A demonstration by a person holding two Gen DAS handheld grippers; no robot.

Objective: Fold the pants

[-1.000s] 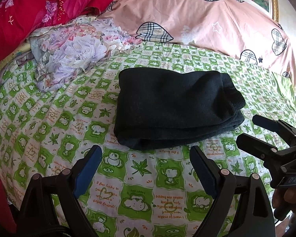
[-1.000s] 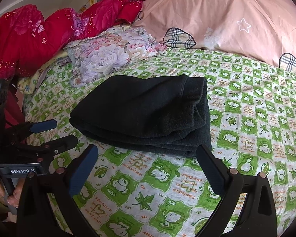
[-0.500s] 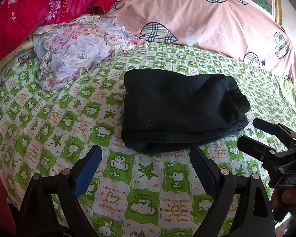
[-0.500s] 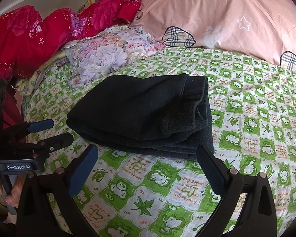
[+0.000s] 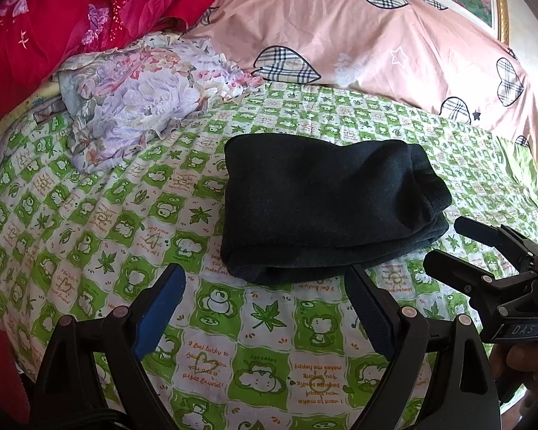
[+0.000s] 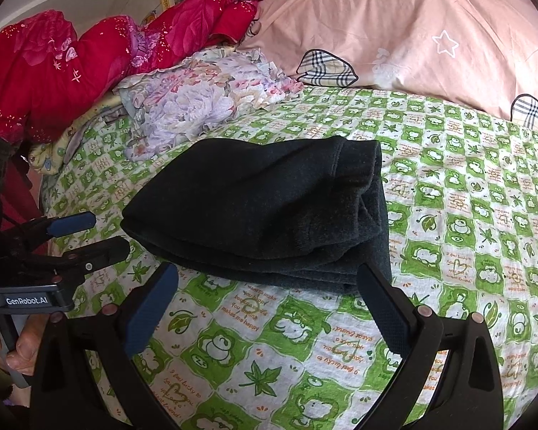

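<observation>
One pair of dark, fleecy pants [image 5: 322, 208] is lying folded into a thick, layered rectangle on the bed [image 5: 89, 222], whose cotton sheet is printed in green and white checks. The bundle is sitting just beyond the tips of both sets of fingers, touching neither. The left gripper [image 5: 265, 308] and the right gripper [image 6: 269, 294] are each holding their two blue-padded fingers wide apart, gripping nothing. Compared with a second ago, the pants are appearing slightly nearer in both views. Beyond, one floral cloth [image 5: 136, 96], one red quilt [image 6: 53, 68] and one pink quilt [image 6: 412, 36] are resting.
</observation>
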